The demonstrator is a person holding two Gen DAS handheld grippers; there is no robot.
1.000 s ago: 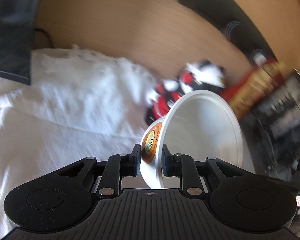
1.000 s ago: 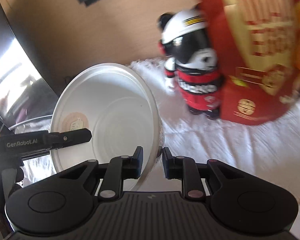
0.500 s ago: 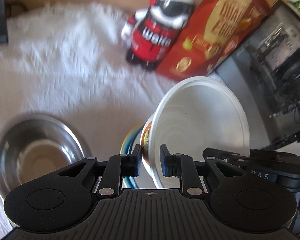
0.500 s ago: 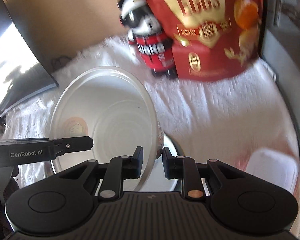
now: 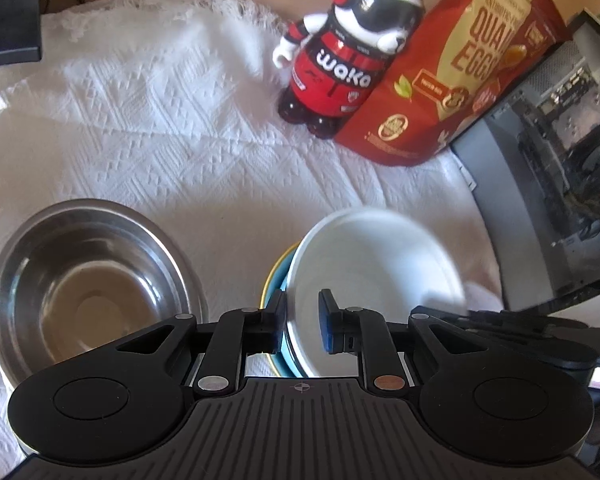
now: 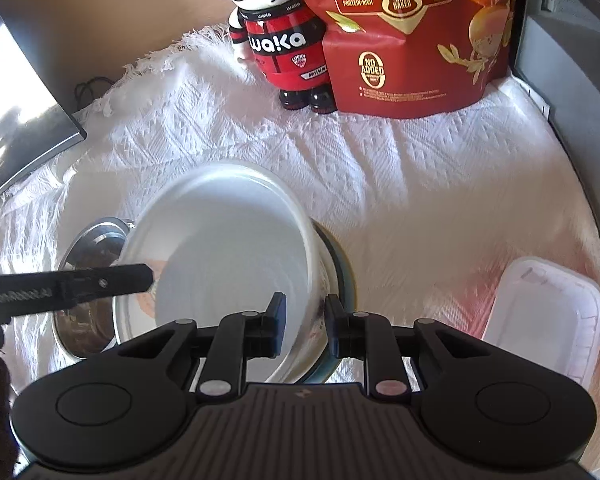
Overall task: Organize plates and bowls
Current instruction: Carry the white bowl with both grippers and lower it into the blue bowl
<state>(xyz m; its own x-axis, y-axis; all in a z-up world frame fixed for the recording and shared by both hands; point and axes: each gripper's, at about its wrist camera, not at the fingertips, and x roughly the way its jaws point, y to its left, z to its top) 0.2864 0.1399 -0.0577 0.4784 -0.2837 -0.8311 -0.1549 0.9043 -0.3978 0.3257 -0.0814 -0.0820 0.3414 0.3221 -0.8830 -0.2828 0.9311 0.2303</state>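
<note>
The step in hand looks like nesting: both grippers carry 1 white bowl (image 6: 228, 256) by opposite sides of its rim, tilted, just over a blue dish (image 5: 274, 280) with a yellow edge on the white cloth (image 5: 160, 128). The left gripper (image 5: 303, 322) straddles the rim with its jaws closing; the right gripper (image 6: 304, 326) is clenched on the wall. A steel bowl (image 5: 88, 280) sits empty just beside. Whether the white bowl already touches the dish is hard to tell. Next, it probably needs levelling, seating in the dish, then both grips released.
</note>
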